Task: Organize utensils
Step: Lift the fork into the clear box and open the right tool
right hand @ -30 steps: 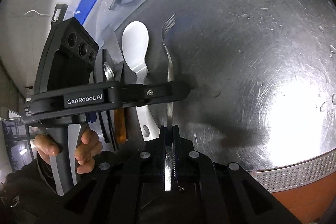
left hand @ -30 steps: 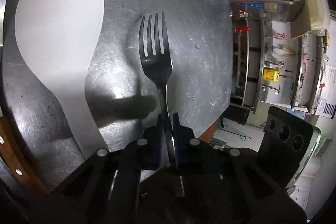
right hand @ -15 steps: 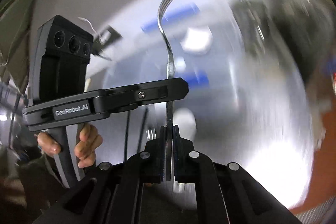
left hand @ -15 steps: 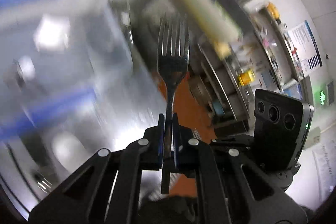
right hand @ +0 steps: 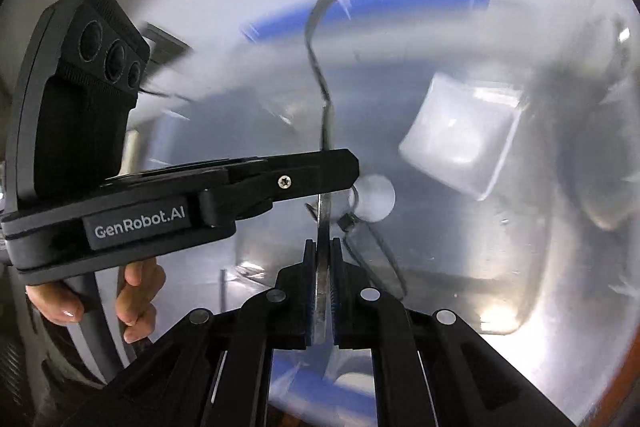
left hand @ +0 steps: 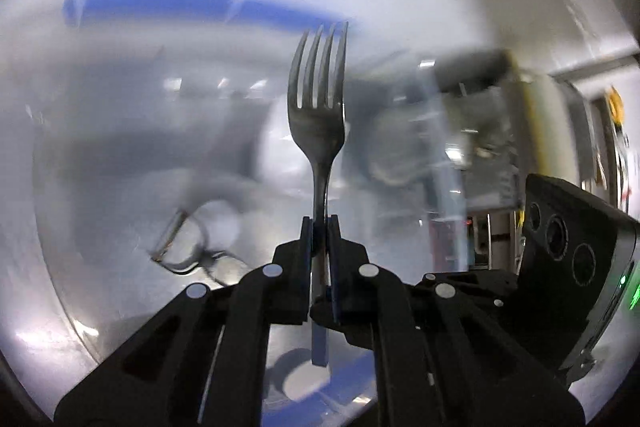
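1. Left wrist view, risk. The left gripper (left hand: 319, 227) is pinching one fork (left hand: 318, 107) low on its handle, jaws pressed onto the thin metal, tines pointing away from the camera. Smooth steel in a narrow grip is likely to pivot or slide if the hand swings hard; the heavy motion blur behind the fork suggests such a swing.

2. Left wrist view, materials. The fork is showing dull grey steel, four slim tines and a narrow neck. Behind and below the fork a clear plastic bin (left hand: 52, 187) with a blue rim band (left hand: 200, 1) is appearing, glossy and translucent. A small wire-like item in the bin, left of the fork's handle, is too blurred to name. The right gripper's black camera housing (left hand: 576, 251) is sitting right of the fork.

3. Right wrist view, risk. The right gripper (right hand: 323, 247) is clamping the same fork (right hand: 320, 75), seen edge-on, at the handle end, jaws closed on the flat metal. With the left gripper (right hand: 320, 175) crossing the fork higher up the handle, any mismatch between the hands is liable to twist the fork or jolt it loose short of the bin.

4. Right wrist view, materials. The fork's profile is curving gently toward the tines. Right of the fork, inside the clear bin (right hand: 560, 267), a frosted squarish plastic piece (right hand: 460, 139) is lying; a small white round object (right hand: 374, 201) is sitting just beside the handle. A hand (right hand: 120, 295) is gripping the matte black grip of the left gripper.
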Available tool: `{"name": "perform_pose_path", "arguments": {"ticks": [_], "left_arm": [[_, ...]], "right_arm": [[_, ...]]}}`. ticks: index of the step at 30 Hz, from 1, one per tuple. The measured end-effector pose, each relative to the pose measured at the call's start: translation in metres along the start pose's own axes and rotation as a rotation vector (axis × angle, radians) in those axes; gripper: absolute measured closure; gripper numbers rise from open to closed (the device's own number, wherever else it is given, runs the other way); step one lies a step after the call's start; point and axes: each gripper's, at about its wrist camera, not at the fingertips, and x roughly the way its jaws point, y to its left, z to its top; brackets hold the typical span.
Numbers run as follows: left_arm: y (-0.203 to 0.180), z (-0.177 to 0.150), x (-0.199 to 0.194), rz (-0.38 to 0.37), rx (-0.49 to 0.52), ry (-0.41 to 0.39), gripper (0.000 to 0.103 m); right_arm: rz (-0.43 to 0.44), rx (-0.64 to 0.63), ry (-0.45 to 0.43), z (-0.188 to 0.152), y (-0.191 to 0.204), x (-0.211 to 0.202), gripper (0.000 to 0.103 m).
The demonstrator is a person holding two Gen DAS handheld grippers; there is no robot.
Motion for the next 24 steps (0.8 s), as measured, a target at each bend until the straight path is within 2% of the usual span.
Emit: {"name": "perform_pose_path", "arguments": {"ticks": [3, 6, 9, 12, 14, 17, 19, 20, 21, 22, 23, 24], "left_arm": [[0.031, 0.006, 0.030, 0.014, -0.079, 0.075, 0.096], [0.046, 0.011, 0.053, 0.044, -0.118, 0.143, 0.096], [0.062, 0.008, 0.073, 0.069, -0.152, 0.209, 0.096], [0.068, 0.008, 0.082, 0.063, -0.205, 0.242, 0.096], [0.067, 0.008, 0.078, 0.063, -0.193, 0.235, 0.096], [0.045, 0.007, 0.058, 0.118, -0.117, 0.150, 0.096], [0.019, 0.001, 0.025, 0.123, -0.029, 0.039, 0.096], [0.002, -0.008, 0.000, 0.101, 0.025, -0.028, 0.093], [-0.008, -0.017, -0.016, 0.084, 0.060, -0.071, 0.088], [-0.022, -0.031, -0.038, 0.053, 0.108, -0.132, 0.071], [-0.031, -0.042, -0.054, 0.033, 0.136, -0.174, 0.046], [-0.040, -0.059, -0.076, 0.007, 0.174, -0.244, 0.038]], "right_arm": [[-0.032, 0.022, 0.078, 0.010, -0.008, 0.031, 0.095], [-0.067, 0.044, 0.161, 0.018, -0.015, 0.058, 0.095], [-0.062, 0.107, 0.246, 0.022, -0.026, 0.081, 0.095], [-0.101, 0.117, 0.247, 0.027, -0.029, 0.085, 0.095], [-0.095, 0.132, 0.228, 0.028, -0.031, 0.080, 0.095], [-0.043, 0.101, 0.126, 0.017, -0.023, 0.040, 0.095], [0.001, 0.023, 0.010, -0.006, -0.004, -0.007, 0.093], [0.002, -0.028, -0.042, -0.022, 0.006, -0.028, 0.085], [-0.009, -0.089, -0.104, -0.047, 0.018, -0.053, 0.069], [-0.028, -0.131, -0.150, -0.072, 0.026, -0.070, 0.060], [-0.050, -0.158, -0.188, -0.099, 0.031, -0.082, 0.054], [-0.065, -0.171, -0.193, -0.119, 0.032, -0.085, 0.054]]}}
